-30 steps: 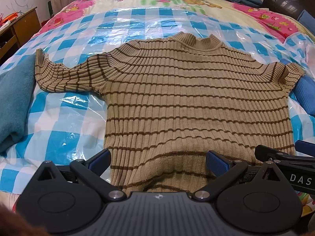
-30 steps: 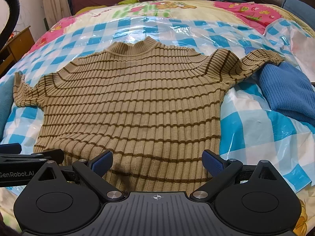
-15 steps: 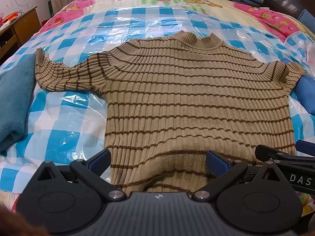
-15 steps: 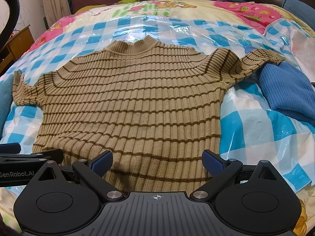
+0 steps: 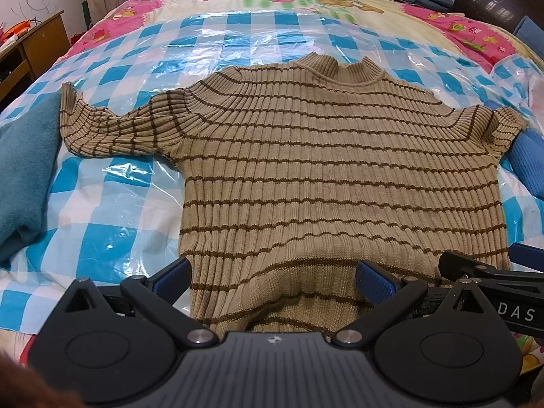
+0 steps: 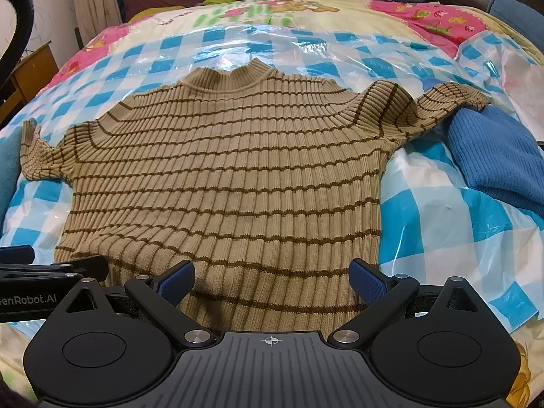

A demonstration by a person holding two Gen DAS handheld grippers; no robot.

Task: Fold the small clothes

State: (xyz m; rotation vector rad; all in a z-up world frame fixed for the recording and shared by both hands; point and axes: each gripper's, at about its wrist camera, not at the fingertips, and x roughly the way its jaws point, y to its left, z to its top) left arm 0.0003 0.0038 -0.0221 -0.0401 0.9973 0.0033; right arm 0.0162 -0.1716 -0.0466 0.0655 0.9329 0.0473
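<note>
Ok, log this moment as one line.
sweater: flat on bed, unfolded | left gripper: open, over hem | right gripper: open, over hem | blue knit: under a sleeve

Striped sweater [image 6: 224, 176] lies flat on the bed [image 6: 442, 224]. Right claw [image 6: 272, 280] gapes over its hem. Blue knit [image 6: 493, 156] at two o'clock.

Sweater [image 5: 340, 176] hem: hidden behind the left gripper [image 5: 273, 277] body in the left wrist view, and behind the right gripper [image 6: 272, 277] body in the right wrist view.

Whether the blue pads [image 5: 171, 277] touch the knit: cannot tell.

Teal cloth [image 5: 23, 176]: cut by the left frame edge.

Blue knit garment [image 6: 493, 156]: cut by the right frame edge, its upper end under the sweater's sleeve [image 6: 448, 102].

Items beyond the bed [image 5: 306, 3]: too small to identify.
</note>
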